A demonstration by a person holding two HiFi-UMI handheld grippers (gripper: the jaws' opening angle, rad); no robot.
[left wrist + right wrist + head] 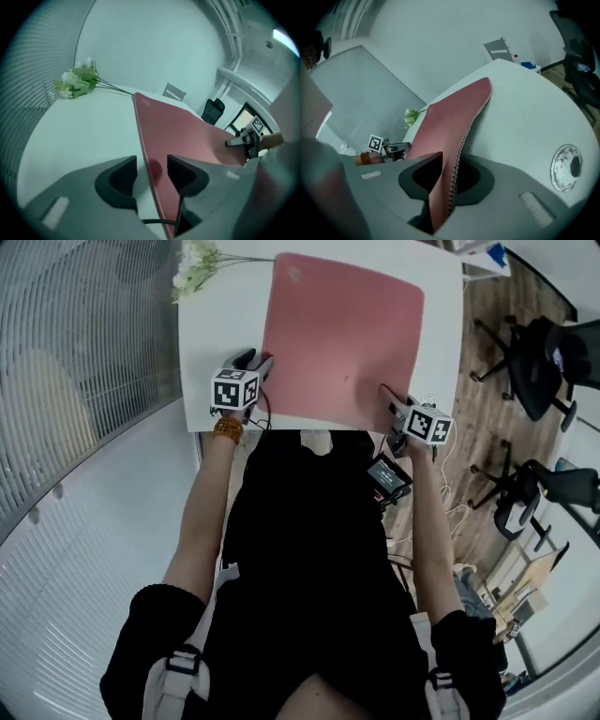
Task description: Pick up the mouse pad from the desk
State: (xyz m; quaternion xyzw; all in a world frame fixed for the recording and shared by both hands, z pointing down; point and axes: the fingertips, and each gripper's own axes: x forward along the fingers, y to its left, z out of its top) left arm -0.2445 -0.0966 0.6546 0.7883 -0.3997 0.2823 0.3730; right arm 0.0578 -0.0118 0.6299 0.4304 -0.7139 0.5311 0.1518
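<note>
A pink mouse pad point(342, 334) lies on the white desk point(216, 334), its near edge towards me. My left gripper point(261, 362) is at the pad's near left corner. In the left gripper view its jaws point(152, 171) stand open, with the pad's edge point(178, 131) running between them and a gap showing on the left side. My right gripper point(392, 409) is at the near right corner. In the right gripper view it point(450, 176) is shut on the pad's stitched corner point(450, 122), which curves up off the desk.
A bunch of white flowers point(195, 268) lies at the desk's far left corner. A round cable port point(565, 168) sits in the desk right of the pad. Office chairs point(534, 362) stand on the wood floor to the right. A slatted wall runs along the left.
</note>
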